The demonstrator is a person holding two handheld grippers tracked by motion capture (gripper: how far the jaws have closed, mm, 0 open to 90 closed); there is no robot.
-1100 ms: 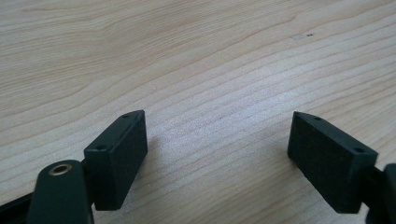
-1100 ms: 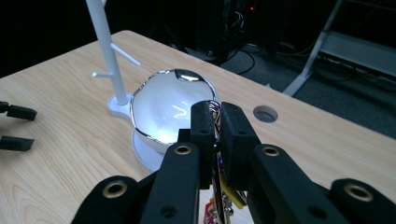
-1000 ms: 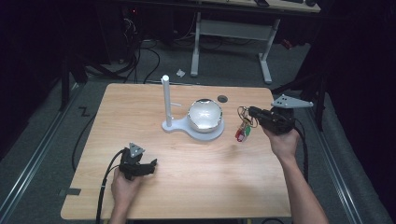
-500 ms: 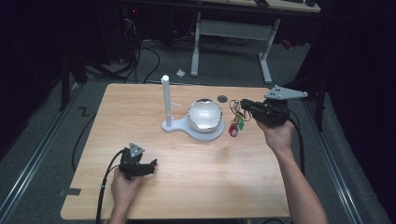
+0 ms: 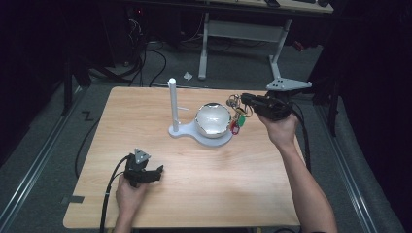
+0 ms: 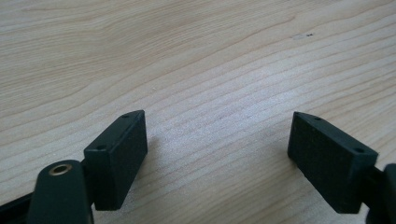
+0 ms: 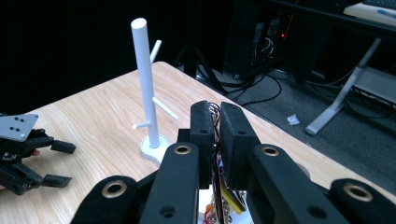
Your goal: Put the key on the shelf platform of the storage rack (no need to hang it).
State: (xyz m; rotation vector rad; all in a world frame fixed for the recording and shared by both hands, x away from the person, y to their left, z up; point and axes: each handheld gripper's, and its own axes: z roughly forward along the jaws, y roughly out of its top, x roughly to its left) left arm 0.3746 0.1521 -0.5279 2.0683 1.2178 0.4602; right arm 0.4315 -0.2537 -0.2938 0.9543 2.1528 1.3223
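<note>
A bunch of keys [image 5: 237,117] with red and green tags hangs from my right gripper [image 5: 245,100], which is shut on its ring beside and just above the right rim of a silvery bowl [image 5: 213,120]. In the right gripper view the keys [image 7: 224,185] dangle between the closed jaws of the right gripper [image 7: 217,111]. A white peg stand [image 5: 172,103] rises left of the bowl, and its post [image 7: 144,79] shows short side pegs. My left gripper [image 5: 156,173] rests open near the table's front left, with bare wood between its jaws [image 6: 217,135].
The bowl sits on the stand's white base [image 5: 180,130]. The wooden table [image 5: 243,174] has free room across its front and left. My left gripper [image 7: 56,163] shows at far left in the right gripper view. A desk frame and cables lie on the floor behind.
My right gripper has carried the keys left and away from the person, from the table's right side to the bowl's right rim. The left gripper has stayed still.
</note>
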